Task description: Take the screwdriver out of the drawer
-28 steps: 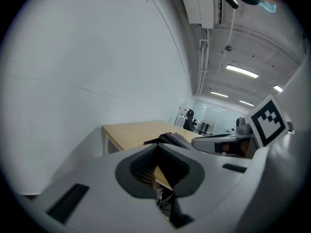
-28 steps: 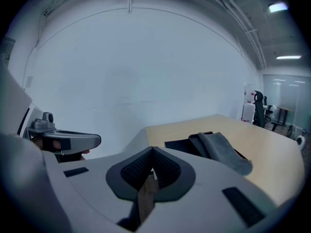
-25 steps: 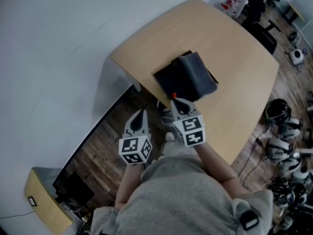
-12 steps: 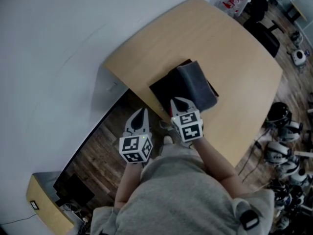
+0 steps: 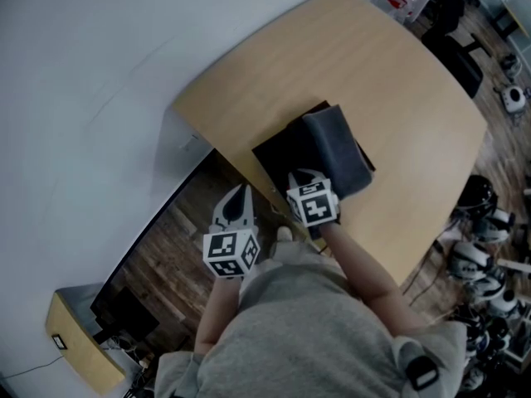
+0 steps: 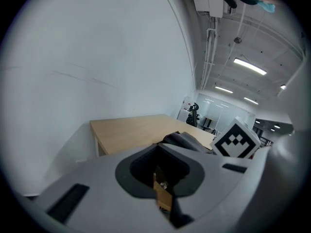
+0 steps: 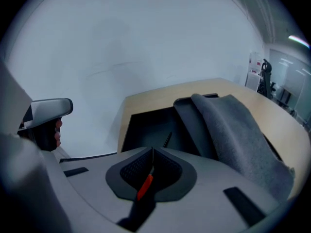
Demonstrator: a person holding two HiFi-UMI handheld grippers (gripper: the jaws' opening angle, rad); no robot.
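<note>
A shallow black drawer (image 5: 280, 149) lies open on the wooden table (image 5: 365, 65), with a grey felt cover (image 5: 336, 152) folded back over its right side. My right gripper (image 5: 305, 176) hovers over the drawer's near end, jaws shut. In the right gripper view the dark drawer (image 7: 146, 127) and the cover (image 7: 228, 130) lie just ahead. An orange piece (image 7: 144, 186), apparently the screwdriver's handle, shows through the slit below the jaws. A thin dark shaft (image 7: 167, 140) lies in the drawer. My left gripper (image 5: 241, 194) is shut and hangs over the floor, left of the table.
A white wall runs along the table's far left side. Wooden floor (image 5: 174, 255) lies below the left gripper. Office chairs (image 5: 452, 52) and gear crowd the floor at the right. The right gripper's marker cube (image 6: 236, 141) shows in the left gripper view.
My right gripper has moved forward over the drawer's near end and now covers the orange handle that showed in the head view. The left gripper has barely shifted.
</note>
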